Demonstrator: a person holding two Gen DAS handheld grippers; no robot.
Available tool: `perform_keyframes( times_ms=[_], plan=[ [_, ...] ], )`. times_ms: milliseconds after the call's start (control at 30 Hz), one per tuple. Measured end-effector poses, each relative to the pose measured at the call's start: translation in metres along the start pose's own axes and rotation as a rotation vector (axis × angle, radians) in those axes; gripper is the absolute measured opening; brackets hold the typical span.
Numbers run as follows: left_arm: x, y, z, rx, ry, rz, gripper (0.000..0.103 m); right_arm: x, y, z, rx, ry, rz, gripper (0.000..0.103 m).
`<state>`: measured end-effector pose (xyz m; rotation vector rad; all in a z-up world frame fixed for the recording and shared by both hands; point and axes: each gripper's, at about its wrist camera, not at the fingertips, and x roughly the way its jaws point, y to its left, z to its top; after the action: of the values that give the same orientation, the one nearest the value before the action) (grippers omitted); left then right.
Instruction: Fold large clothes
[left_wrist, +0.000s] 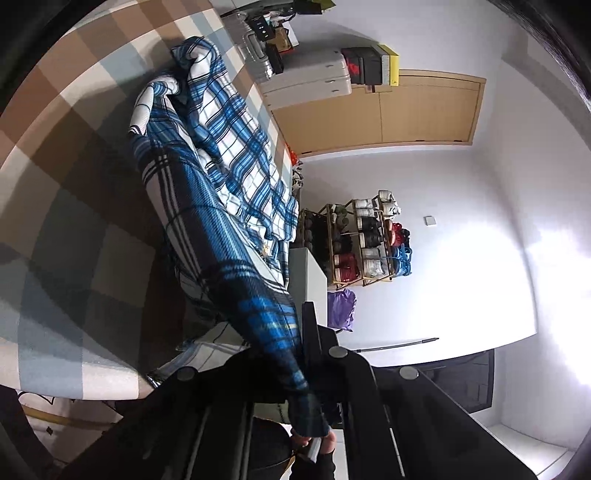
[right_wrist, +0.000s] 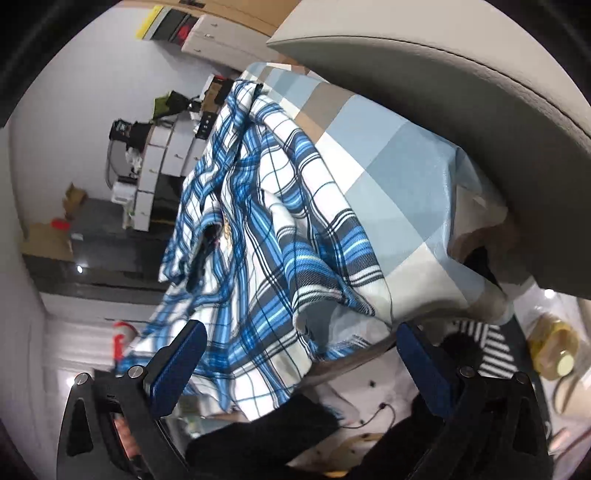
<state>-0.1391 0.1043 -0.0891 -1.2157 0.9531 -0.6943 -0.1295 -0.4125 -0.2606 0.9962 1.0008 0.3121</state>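
A blue, white and black plaid shirt (left_wrist: 229, 155) lies crumpled across a checked bedspread (left_wrist: 74, 184). One stretch of it is pulled taut down to my left gripper (left_wrist: 295, 354), which is shut on the cloth at the bottom of the left wrist view. In the right wrist view the same shirt (right_wrist: 258, 221) spreads over the bedspread (right_wrist: 406, 166) and hangs over the bed's near edge. My right gripper (right_wrist: 301, 354) is open, its blue pads (right_wrist: 177, 365) wide apart. The hanging hem lies between the fingers, and neither pad touches it.
A shoe rack (left_wrist: 369, 240), a purple bag (left_wrist: 341, 308) and wooden cupboard doors (left_wrist: 388, 110) stand along the white wall. A pale suitcase (left_wrist: 306, 77) sits beyond the bed. A grey padded headboard (right_wrist: 443, 74) overhangs at top right, with a yellow bottle (right_wrist: 554, 347) below it.
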Motion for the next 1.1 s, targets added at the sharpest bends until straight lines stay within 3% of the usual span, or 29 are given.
perform_keyframes(
  times_ms=[267, 333, 367, 667, 800, 867, 900, 1000, 1100],
  plan=[
    [-0.001, 0.005, -0.002, -0.013, 0.013, -0.003, 0.0, -0.002, 0.014, -0.002, -0.089, 0.01, -0.104, 0.103],
    [-0.001, 0.007, -0.002, -0.016, 0.012, -0.002, 0.0, -0.004, 0.023, -0.003, -0.133, 0.009, -0.081, 0.087],
    [-0.002, 0.008, -0.002, -0.017, 0.012, -0.003, 0.0, -0.004, 0.027, -0.003, -0.143, 0.012, -0.093, 0.087],
    [-0.004, 0.021, -0.002, -0.033, 0.015, 0.024, 0.0, 0.008, 0.044, 0.009, -0.244, 0.005, -0.376, 0.083],
    [-0.004, 0.028, 0.001, -0.047, 0.01, 0.035, 0.0, 0.014, 0.044, 0.013, -0.263, 0.018, -0.377, 0.082],
    [-0.004, 0.03, 0.001, -0.049, 0.005, 0.046, 0.0, 0.021, 0.049, 0.013, -0.293, 0.015, -0.399, 0.073],
    [-0.004, 0.03, 0.001, -0.05, 0.002, 0.051, 0.0, 0.023, 0.052, 0.013, -0.306, 0.017, -0.401, 0.063],
    [-0.004, 0.036, 0.004, -0.043, 0.012, 0.084, 0.0, 0.032, 0.053, 0.014, -0.314, 0.048, -0.372, 0.012],
    [-0.005, 0.046, 0.007, -0.063, 0.018, 0.128, 0.0, 0.029, 0.053, 0.014, -0.323, 0.026, -0.35, 0.004]
  ],
)
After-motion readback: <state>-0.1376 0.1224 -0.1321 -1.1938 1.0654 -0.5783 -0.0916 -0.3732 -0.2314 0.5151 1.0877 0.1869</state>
